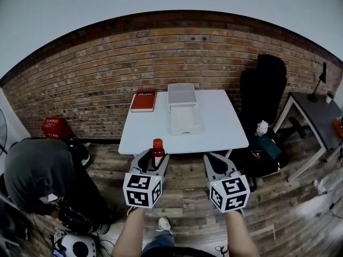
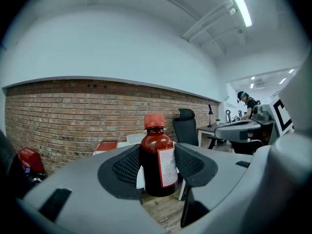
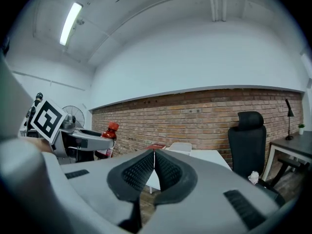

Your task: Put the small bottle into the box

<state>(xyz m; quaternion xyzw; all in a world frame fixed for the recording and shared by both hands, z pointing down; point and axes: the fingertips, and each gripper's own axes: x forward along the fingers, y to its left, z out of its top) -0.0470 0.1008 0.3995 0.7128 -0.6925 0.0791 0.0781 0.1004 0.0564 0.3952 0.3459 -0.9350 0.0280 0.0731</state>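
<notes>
Label on small bottle illegible; red book title unreadable.

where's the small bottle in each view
head view: small bottle lower centre-left, in the left gripper.
left gripper view: small bottle dead centre, between the jaws.
right gripper view: small bottle at left, mid-height.
shared landmark: red book on the white table.

Seen from overhead, the small bottle is hidden below the shoulder by the left gripper. The print on its label is too small to read, like the red book's title. The hooded person is cut off at the left edge.
</notes>
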